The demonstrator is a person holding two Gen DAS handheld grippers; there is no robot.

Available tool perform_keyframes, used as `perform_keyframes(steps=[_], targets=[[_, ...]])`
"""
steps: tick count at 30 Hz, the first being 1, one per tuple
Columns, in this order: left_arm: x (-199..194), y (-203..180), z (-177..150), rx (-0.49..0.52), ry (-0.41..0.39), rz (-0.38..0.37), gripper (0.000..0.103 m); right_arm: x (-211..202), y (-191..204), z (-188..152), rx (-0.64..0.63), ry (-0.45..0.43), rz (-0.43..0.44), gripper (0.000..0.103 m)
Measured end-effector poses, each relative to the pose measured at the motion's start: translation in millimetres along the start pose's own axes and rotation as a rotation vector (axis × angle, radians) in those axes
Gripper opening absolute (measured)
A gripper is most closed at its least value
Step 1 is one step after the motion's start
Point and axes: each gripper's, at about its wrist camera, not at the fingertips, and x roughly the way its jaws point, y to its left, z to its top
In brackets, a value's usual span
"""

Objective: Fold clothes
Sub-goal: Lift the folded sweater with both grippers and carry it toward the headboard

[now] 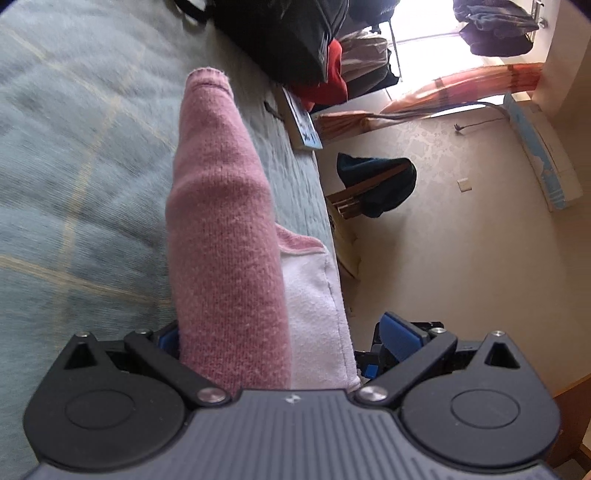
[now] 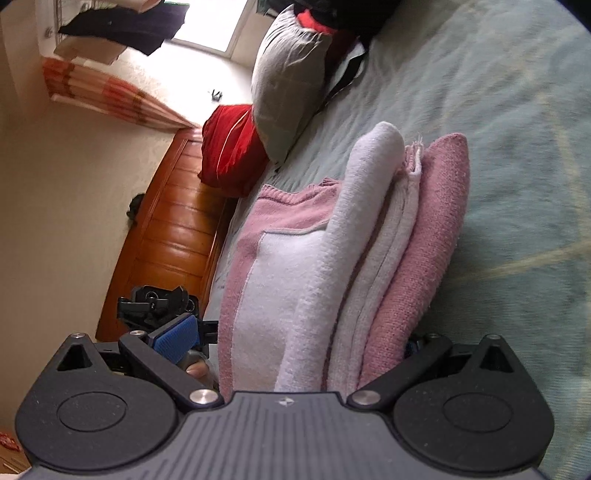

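A pink knit garment point(image 1: 225, 229) with a white panel point(image 1: 314, 302) lies folded in several layers on the grey-green bedspread point(image 1: 74, 147). My left gripper point(image 1: 284, 336) is open and straddles one end of the fold; its right blue pad point(image 1: 400, 332) stands clear of the cloth. In the right wrist view the same garment point(image 2: 417, 236) shows pink and white layers point(image 2: 332, 258) stacked edge-on. My right gripper point(image 2: 295, 339) is open around that stack, with its left blue pad point(image 2: 177, 336) apart from the cloth and the right pad mostly hidden behind it.
A black bag point(image 1: 280, 33), red cloth point(image 1: 328, 85) and a book point(image 1: 301, 123) sit at the bed's far edge. A chair with a dark garment point(image 1: 376, 181) stands on the floor. A grey pillow point(image 2: 291, 85), a red pillow point(image 2: 229, 147) and a wooden bed frame point(image 2: 173, 229) border the bed.
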Motion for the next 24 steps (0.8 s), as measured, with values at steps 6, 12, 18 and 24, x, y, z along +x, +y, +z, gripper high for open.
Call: perform_keyframes(steps=[6, 12, 18, 24], targets=[[-47.4, 10.3, 0.5, -0.001, -0.064, 0.001, 0.101, 38.9, 31.6, 0.5, -0.049, 0.056, 0.001, 0.103], [-108.3, 23.4, 6.2, 0.0, -0.142, 0.014, 0.101, 92.7, 70.0, 3.1, -0.105, 0.118, 0.009, 0.103], [-179.9, 39.5, 13.7, -0.005, -0.219, 0.07, 0.101, 164.4, 107.6, 3.7, -0.163, 0.199, 0.019, 0.103], [-251.0, 59.1, 29.0, -0.034, -0.294, 0.146, 0.101, 247.9, 144.2, 5.2, -0.206, 0.278, 0.051, 0.103]])
